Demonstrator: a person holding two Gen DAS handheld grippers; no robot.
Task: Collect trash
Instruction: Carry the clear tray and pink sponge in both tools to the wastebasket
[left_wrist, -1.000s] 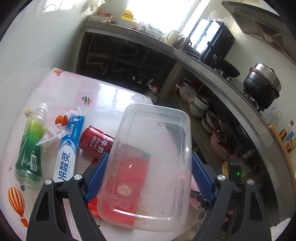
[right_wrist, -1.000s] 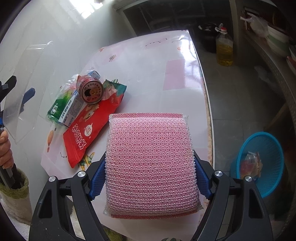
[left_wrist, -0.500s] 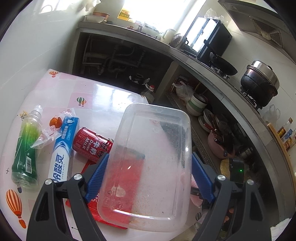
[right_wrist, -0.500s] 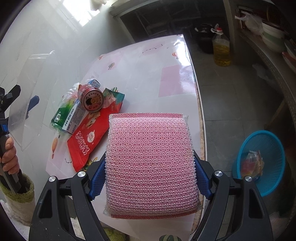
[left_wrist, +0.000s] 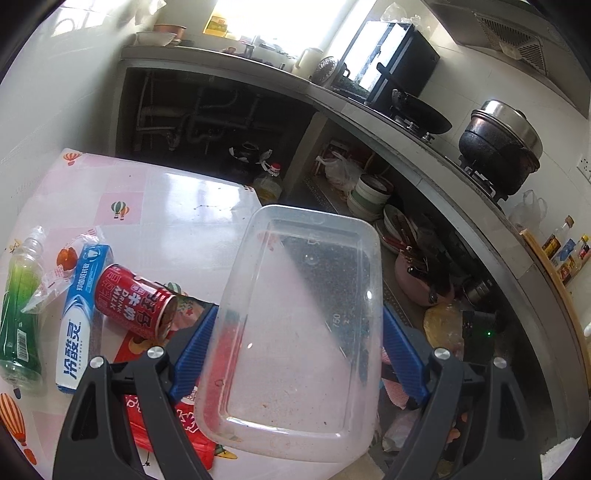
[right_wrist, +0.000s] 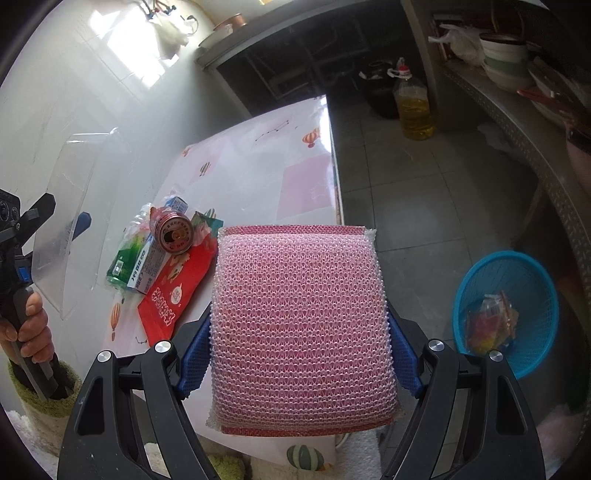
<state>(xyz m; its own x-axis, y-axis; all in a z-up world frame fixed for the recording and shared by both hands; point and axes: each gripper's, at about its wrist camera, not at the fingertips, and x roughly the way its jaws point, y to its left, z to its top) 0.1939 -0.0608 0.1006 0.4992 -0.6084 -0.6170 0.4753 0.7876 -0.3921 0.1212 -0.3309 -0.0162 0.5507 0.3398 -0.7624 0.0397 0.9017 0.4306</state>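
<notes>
- Left wrist view shows the left gripper (left_wrist: 295, 347) clamped on a clear plastic container (left_wrist: 299, 325), its blue pads pressed against both long sides; the container is held aloft over the table's edge.
- Right wrist view shows the right gripper (right_wrist: 299, 343) clamped on a pink mesh scouring pad (right_wrist: 301, 328), pads pressing its two sides; a blue basket (right_wrist: 476, 280) sits on the floor at about 3 o'clock of the pad, with a crumpled wrapper (right_wrist: 489, 323) already inside.
- By my reading the job is partly done: one piece is binned, two are in hand and not yet dropped.
- Left on the table (left_wrist: 177, 206), at 9 o'clock of the container: a red drink can (left_wrist: 136, 301) lying on its side, touching a toothpaste box (left_wrist: 79, 317); a green bottle (left_wrist: 18, 310) beside the box; a small clear wrapper (left_wrist: 55, 273) across the two; a red snack packet (left_wrist: 159, 428) under the can.
- Tabletop is glossy, pink-and-white checked with balloon prints, set against a white wall.
- Room is a kitchen: a grey counter with a lidded pot (left_wrist: 500, 147) at 2 o'clock, stacked bowls (left_wrist: 369, 195) on the shelf beneath, an oil jug (right_wrist: 412, 99) on the tiled floor.
</notes>
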